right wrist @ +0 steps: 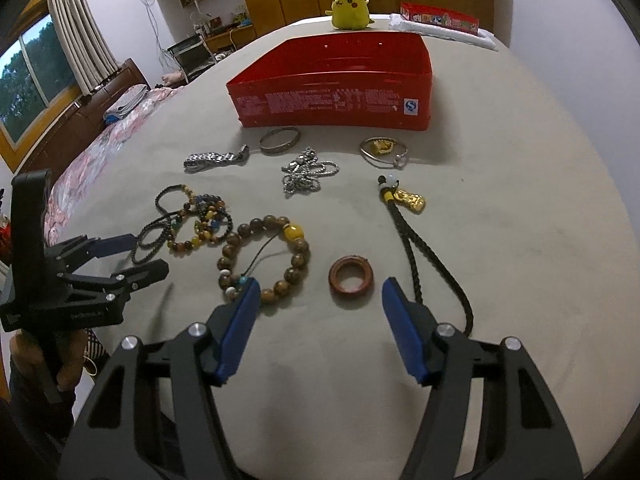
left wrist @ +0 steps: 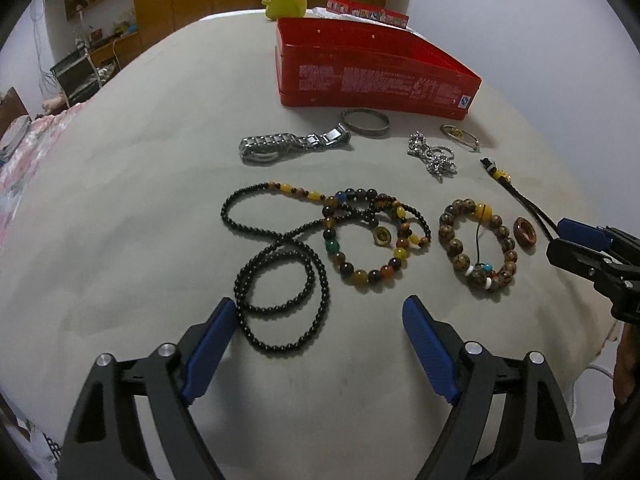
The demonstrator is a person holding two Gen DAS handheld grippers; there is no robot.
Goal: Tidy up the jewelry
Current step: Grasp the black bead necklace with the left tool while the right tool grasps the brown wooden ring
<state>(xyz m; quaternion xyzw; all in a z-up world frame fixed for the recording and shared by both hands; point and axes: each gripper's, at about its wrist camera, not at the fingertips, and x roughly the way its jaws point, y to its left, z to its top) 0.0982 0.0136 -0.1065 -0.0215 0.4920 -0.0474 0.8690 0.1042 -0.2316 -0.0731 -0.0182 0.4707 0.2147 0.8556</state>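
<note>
Jewelry lies spread on a grey cloth in front of an open red box [left wrist: 376, 80] [right wrist: 336, 96]. My left gripper [left wrist: 318, 320] hangs open just over the near loops of a long black bead necklace [left wrist: 280, 272], touching nothing. Beside it lie a multicoloured bead bracelet [left wrist: 360, 264] and a brown wooden bead bracelet [left wrist: 476, 248] [right wrist: 264, 260]. My right gripper [right wrist: 318, 292] is open, a brown ring [right wrist: 351, 276] just ahead between its fingertips, unheld. A braided black cord with a gold charm [right wrist: 412, 200] runs along its right finger.
Nearer the box lie a metal watch [left wrist: 288, 146] [right wrist: 214, 158], a silver bangle [left wrist: 365, 122] [right wrist: 279, 140], a silver chain [left wrist: 434, 158] [right wrist: 308, 172] and a thin bangle with a gold piece [right wrist: 382, 150]. A yellow plush toy [right wrist: 350, 8] sits behind the box.
</note>
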